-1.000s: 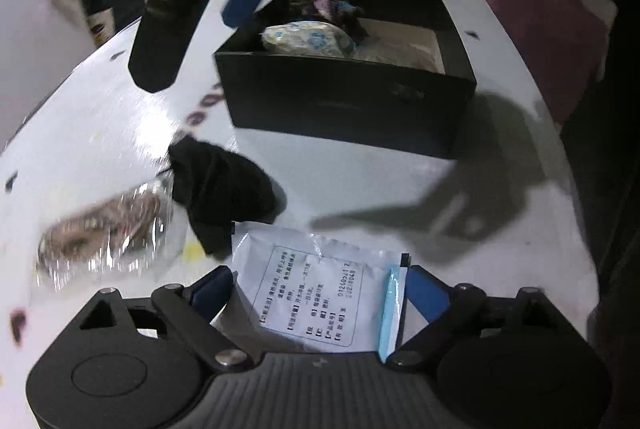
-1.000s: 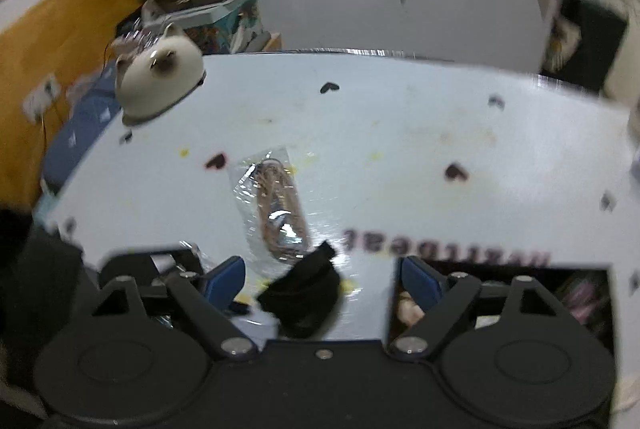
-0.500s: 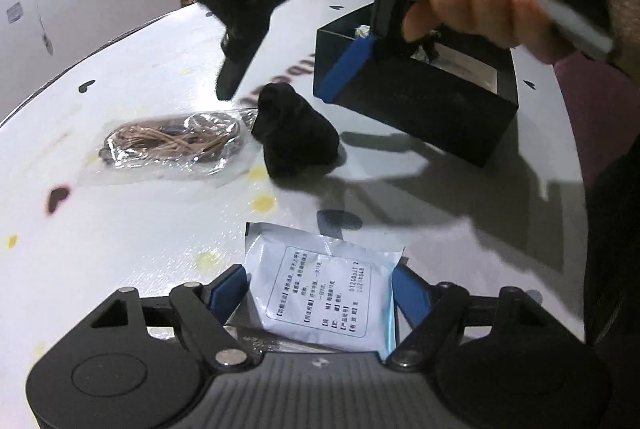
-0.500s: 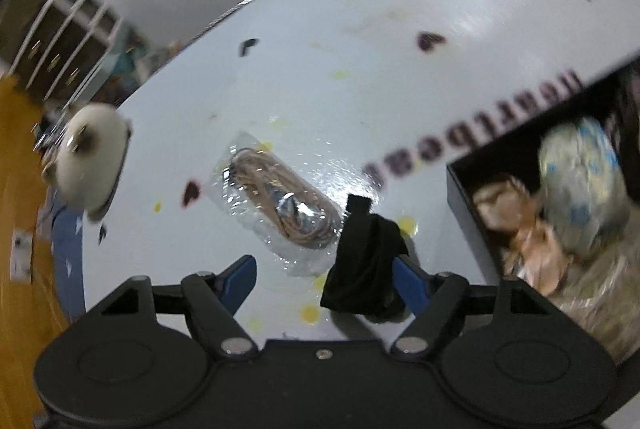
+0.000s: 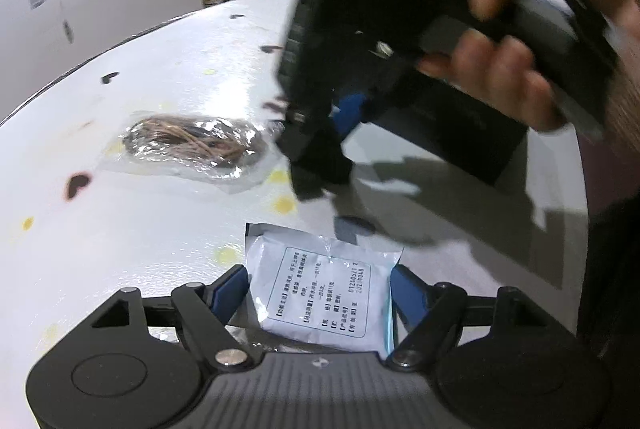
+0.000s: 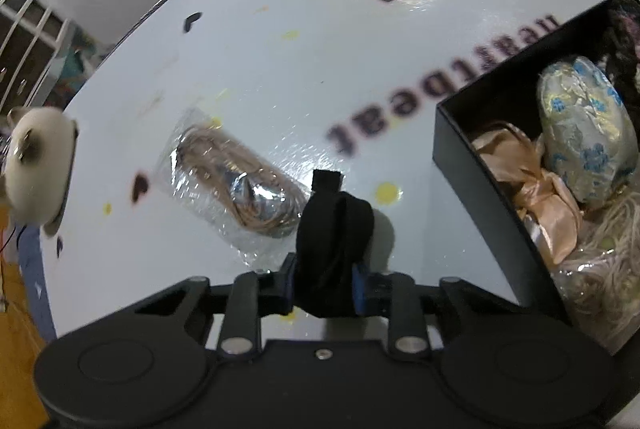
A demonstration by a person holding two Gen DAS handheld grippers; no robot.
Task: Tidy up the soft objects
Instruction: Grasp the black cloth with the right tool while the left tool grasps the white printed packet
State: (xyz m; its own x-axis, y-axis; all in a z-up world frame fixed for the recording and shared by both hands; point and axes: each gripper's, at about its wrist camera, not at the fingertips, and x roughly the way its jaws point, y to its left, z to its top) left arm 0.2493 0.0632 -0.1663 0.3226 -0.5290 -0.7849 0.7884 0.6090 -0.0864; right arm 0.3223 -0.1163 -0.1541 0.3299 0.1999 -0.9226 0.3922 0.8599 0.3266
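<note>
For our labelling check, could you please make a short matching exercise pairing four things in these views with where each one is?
Things:
1. black cloth
2. white sachet
3. blue-flowered pouch
4. clear bag of brown cord

Places:
A. inside the black box
B. between the open left gripper fingers
C. flat on the white table, ungripped
D. pinched in the right gripper

Pairs: 1-D, 2-B, 3-A, 4-C
</note>
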